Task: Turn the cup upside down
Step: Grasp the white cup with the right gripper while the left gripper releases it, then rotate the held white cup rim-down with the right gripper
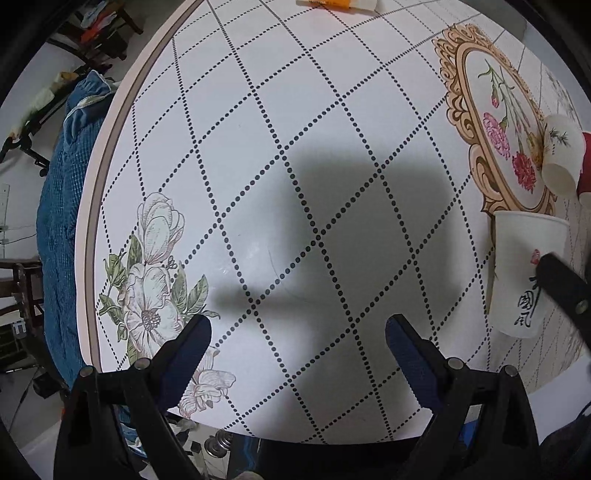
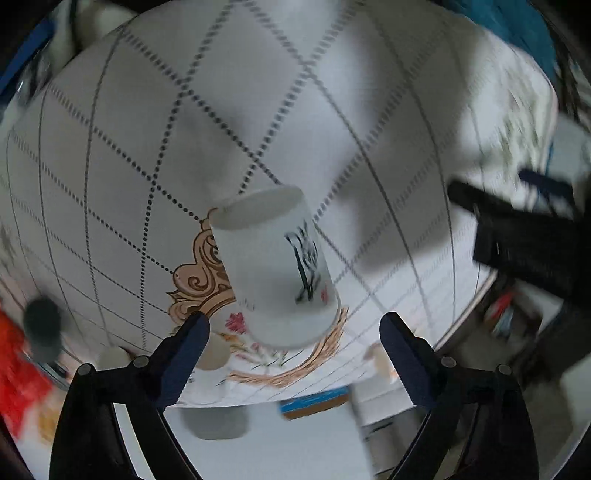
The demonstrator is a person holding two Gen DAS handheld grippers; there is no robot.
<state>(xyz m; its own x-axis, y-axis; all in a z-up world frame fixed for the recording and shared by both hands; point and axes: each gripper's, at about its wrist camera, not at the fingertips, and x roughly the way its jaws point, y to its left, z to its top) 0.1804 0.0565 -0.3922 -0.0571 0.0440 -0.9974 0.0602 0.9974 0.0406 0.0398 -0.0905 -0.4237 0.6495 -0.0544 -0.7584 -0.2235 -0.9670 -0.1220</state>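
Note:
A white paper cup (image 2: pixel 275 266) with black brush writing and a small red mark stands on the round table, ahead of and between the fingers of my open right gripper (image 2: pixel 293 347); nothing touches it. The view is blurred. In the left wrist view the same cup (image 1: pixel 524 273) stands at the right edge, with one black finger of the right gripper (image 1: pixel 565 288) in front of it. My left gripper (image 1: pixel 297 345) is open and empty over the bare table.
The white table (image 1: pixel 295 166) has a dotted diamond grid, flower prints and a gold-framed carnation print (image 1: pixel 498 122). Another white cup (image 1: pixel 561 155) and a red cup (image 1: pixel 585 162) lie behind the task cup. An orange and white object (image 1: pixel 338 3) lies at the far edge.

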